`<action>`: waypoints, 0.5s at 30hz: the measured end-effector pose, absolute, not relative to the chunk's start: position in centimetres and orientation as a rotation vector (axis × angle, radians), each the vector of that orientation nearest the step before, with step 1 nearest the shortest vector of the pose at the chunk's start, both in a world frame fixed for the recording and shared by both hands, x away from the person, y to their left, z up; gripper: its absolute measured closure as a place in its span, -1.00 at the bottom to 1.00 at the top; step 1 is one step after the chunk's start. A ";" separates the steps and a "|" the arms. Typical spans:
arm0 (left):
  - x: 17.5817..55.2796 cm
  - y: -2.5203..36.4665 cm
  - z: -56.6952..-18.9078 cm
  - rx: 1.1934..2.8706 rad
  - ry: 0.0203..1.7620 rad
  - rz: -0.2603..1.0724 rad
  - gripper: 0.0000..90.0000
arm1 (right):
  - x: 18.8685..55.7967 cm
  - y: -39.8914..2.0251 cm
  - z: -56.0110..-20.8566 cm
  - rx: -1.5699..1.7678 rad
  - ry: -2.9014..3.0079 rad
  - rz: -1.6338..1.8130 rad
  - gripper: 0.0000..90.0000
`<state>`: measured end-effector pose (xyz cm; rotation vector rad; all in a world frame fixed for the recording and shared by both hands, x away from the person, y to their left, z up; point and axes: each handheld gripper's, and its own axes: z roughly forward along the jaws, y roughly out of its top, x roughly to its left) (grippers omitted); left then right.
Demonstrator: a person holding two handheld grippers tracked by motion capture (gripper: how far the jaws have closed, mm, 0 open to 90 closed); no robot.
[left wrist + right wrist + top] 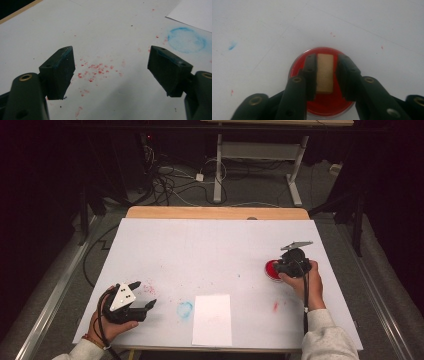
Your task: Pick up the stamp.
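Matte black two-fingered left gripper (143, 294) (grey triangular plate, brass-ringed screws), black cable; light grey fleece sleeves (327, 340); beaded bracelet (93, 340).

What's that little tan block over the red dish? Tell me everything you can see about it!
The tan block is a small rectangle, pale brown and matte, maybe wood or sponge; I can't tell which. Its top face is plain and flat. It stands between the two black jaws of the right gripper, which press against its long sides. It sits over the middle of the round red dish, a shallow clear-rimmed dish of red colour on the right side of the white table cover. Whether its underside touches the red I can't see.
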<state>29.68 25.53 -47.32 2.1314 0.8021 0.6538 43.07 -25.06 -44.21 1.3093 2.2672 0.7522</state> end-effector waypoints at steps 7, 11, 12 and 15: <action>30.1 25.4 -47.5 2.139 0.798 0.650 -0.53 | 42.9 -25.0 -44.4 1.298 2.252 0.743 0.70; 30.1 25.3 -47.5 2.141 0.789 0.652 -0.53 | 42.4 -25.2 -43.9 1.284 2.232 0.776 0.70; 30.1 25.3 -47.5 2.141 0.789 0.652 -0.53 | 42.4 -25.2 -43.9 1.284 2.232 0.776 0.70; 30.1 25.3 -47.4 2.141 0.788 0.651 -0.53 | 41.5 -25.4 -42.2 1.254 2.203 0.830 0.70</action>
